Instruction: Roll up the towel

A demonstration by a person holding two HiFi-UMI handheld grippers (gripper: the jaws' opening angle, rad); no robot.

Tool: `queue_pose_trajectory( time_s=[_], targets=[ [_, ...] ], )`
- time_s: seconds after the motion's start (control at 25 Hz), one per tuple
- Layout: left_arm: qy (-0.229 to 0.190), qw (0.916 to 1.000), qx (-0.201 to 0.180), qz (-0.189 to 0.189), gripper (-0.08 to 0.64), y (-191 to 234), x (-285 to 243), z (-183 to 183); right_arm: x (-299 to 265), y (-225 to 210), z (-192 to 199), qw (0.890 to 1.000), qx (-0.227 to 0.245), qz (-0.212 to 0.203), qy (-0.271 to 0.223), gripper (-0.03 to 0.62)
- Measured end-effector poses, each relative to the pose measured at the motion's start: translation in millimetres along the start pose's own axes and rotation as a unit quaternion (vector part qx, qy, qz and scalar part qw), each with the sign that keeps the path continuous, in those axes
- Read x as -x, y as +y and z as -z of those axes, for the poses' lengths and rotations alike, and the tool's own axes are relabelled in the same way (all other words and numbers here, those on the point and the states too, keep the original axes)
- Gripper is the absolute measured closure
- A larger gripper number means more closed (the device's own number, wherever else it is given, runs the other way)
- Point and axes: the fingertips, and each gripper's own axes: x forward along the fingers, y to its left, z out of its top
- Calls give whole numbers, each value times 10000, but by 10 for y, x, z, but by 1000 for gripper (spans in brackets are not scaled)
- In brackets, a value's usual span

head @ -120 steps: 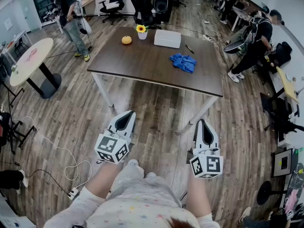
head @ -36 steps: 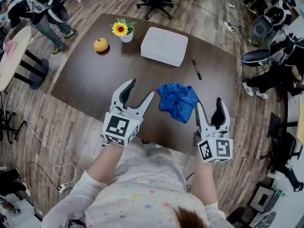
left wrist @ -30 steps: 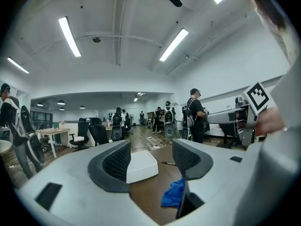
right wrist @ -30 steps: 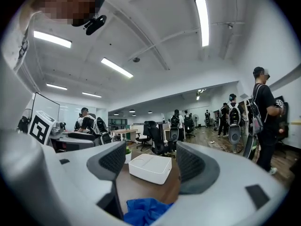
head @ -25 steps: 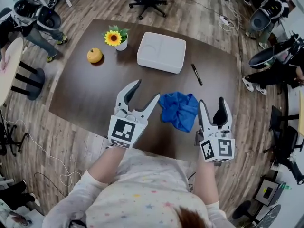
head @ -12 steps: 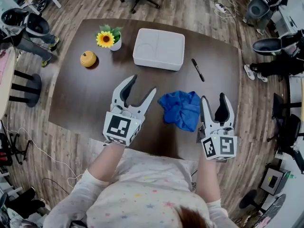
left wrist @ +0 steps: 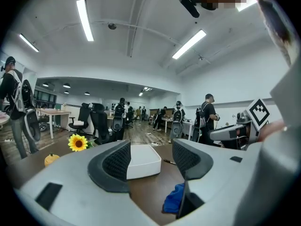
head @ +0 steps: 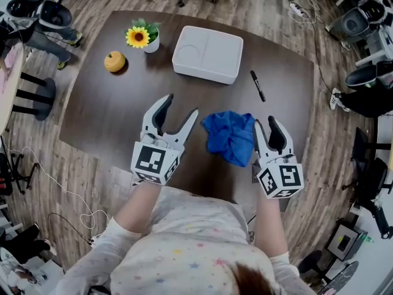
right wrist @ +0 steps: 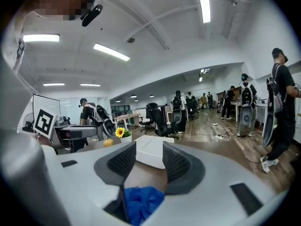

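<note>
A crumpled blue towel (head: 230, 136) lies on the dark brown table (head: 110, 112) near its front edge. My left gripper (head: 177, 109) hangs open just left of the towel, apart from it, nothing between its fingers. My right gripper (head: 264, 125) is open at the towel's right edge, close beside it. In the left gripper view the towel (left wrist: 174, 198) shows low between the jaws, right of centre. The right gripper view has the towel (right wrist: 140, 202) low and just under the open jaws.
A white rectangular tray (head: 207, 54) sits at the back of the table, a black pen (head: 256, 85) to its right. A potted sunflower (head: 139, 37) and a small orange pumpkin (head: 114, 61) stand at the back left. Office chairs and people fill the room around.
The person walked up to the table from a few steps back. Over the last second both grippers stayed open beside the towel, the right one shifting slightly closer to it.
</note>
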Motion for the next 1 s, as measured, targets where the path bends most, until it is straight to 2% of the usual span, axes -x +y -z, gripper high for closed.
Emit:
queue_pose_trajectory(
  time_s=[0.28, 0.6, 0.8, 1.0],
  targets=[
    [34, 9997, 205, -113, 307, -11, 52, 246, -316, 8, 634, 9945, 165, -645, 809, 422],
    [276, 9988, 324, -245, 307, -18, 75, 509, -671, 46, 1406, 9746, -4, -1363, 1774, 480],
    [374, 9984, 348, -254, 307, -81, 83, 644, -821, -34, 1773, 9653, 151, -1302, 2260, 483],
    [541, 9975, 373, -239, 307, -73, 100, 766, -914, -81, 2060, 9523, 565, -1159, 2766, 481]
  ],
)
